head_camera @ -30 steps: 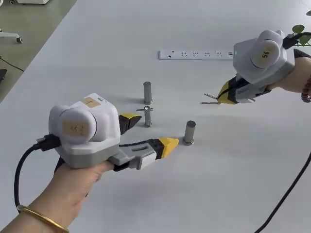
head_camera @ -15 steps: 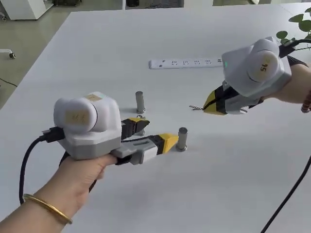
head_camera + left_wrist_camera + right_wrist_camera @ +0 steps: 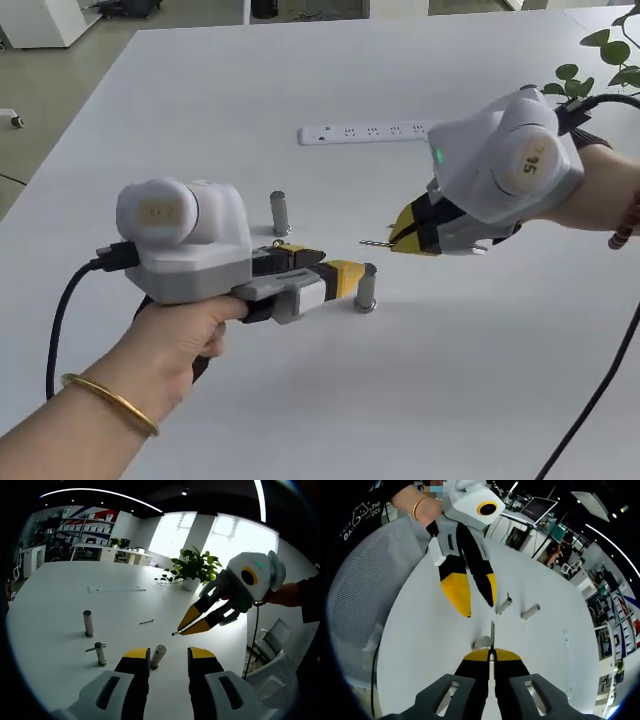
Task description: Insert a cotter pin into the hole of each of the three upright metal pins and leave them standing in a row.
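Where the matte white tabletop lies bare toward its edges: left gripper, yellow-tipped jaws parted around one smooth cylindrical steel pin; second pin, upright, apart behind; right gripper, jaws clenched on a thin wire cotter pin, near the steel pin.

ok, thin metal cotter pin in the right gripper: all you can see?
The thin metal cotter pin is a slim, straight, silvery rod, clamped at one end between the yellow tips of the right gripper. Its free end juts forward above the white table, toward the short grey upright metal pin by the left gripper. Only the jaws touch it.
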A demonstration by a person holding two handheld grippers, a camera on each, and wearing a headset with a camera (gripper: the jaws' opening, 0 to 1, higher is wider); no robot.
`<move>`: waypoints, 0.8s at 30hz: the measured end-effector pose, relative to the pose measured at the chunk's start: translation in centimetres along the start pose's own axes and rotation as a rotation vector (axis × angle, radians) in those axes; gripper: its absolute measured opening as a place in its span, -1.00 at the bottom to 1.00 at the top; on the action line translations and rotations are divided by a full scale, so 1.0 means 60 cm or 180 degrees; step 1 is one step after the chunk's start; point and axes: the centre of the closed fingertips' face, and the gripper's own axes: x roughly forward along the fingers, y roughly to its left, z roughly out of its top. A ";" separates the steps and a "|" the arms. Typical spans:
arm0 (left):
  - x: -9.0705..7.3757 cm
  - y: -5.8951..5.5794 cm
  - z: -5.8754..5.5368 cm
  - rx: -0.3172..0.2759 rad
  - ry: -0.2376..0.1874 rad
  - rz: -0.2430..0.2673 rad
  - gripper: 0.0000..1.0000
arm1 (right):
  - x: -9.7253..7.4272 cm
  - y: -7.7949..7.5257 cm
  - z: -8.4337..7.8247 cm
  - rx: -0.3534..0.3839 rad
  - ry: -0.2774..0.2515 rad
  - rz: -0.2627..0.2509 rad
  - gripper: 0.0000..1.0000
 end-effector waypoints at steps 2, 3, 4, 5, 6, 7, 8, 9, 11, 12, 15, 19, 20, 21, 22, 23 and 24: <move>0.000 -0.002 -0.002 -0.0053 0.0018 -0.0025 -0.50 | 0.000 0.004 0.007 -0.0022 -0.0023 0.0009 -1.00; 0.000 -0.003 -0.003 -0.0081 0.0030 -0.0036 -0.53 | 0.001 0.006 0.009 -0.0041 -0.0026 0.0011 -1.00; 0.000 -0.003 -0.004 -0.0107 0.0039 -0.0037 -0.56 | 0.001 0.008 0.012 -0.0064 -0.0028 0.0012 -1.00; -0.001 -0.004 -0.006 -0.0130 0.0057 -0.0047 -0.58 | 0.001 0.009 0.016 -0.0096 -0.0037 0.0009 -1.00; -0.001 -0.004 -0.007 -0.0147 0.0066 -0.0051 -0.60 | 0.002 0.011 0.018 -0.0112 -0.0043 0.0019 -1.00; -0.001 -0.005 -0.008 -0.0177 0.0076 -0.0061 -0.61 | 0.002 0.013 0.021 -0.0153 -0.0056 0.0026 -1.00; -0.001 -0.006 -0.009 -0.0191 0.0081 -0.0068 -0.61 | 0.002 0.014 0.024 -0.0178 -0.0070 0.0030 -1.00; -0.001 -0.007 -0.010 -0.0213 0.0089 -0.0075 -0.61 | 0.003 0.018 0.028 -0.0241 -0.0088 0.0069 -1.00; -0.001 -0.009 -0.013 -0.0308 0.0118 -0.0105 -0.63 | 0.005 0.017 0.030 -0.0278 -0.0109 0.0077 -1.00; -0.001 -0.010 -0.013 -0.0319 0.0117 -0.0110 -0.66 | 0.006 0.019 0.032 -0.0314 -0.0104 0.0077 -1.00; -0.001 -0.013 -0.013 -0.0373 0.0116 -0.0128 -0.73 | 0.007 0.023 0.038 -0.0391 -0.0105 0.0079 -1.00; 0.000 -0.015 -0.010 -0.0449 0.0093 -0.0156 -0.79 | 0.006 0.026 0.045 -0.0443 -0.0125 0.0072 -1.00; 0.000 -0.016 -0.010 -0.0471 0.0087 -0.0168 -0.81 | 0.006 0.026 0.046 -0.0459 -0.0124 0.0067 -1.00; 0.000 -0.017 -0.009 -0.0493 0.0082 -0.0179 -0.83 | 0.006 0.027 0.047 -0.0471 -0.0124 0.0071 -1.00; 0.000 -0.019 -0.009 -0.0523 0.0073 -0.0200 -0.85 | 0.005 0.028 0.048 -0.0481 -0.0124 0.0070 -1.00; 0.000 -0.021 -0.008 -0.0554 0.0068 -0.0213 -0.87 | 0.005 0.029 0.049 -0.0496 -0.0122 0.0065 -1.00; 0.000 -0.022 -0.008 -0.0584 0.0061 -0.0231 -0.90 | 0.005 0.030 0.049 -0.0502 -0.0117 0.0069 -1.00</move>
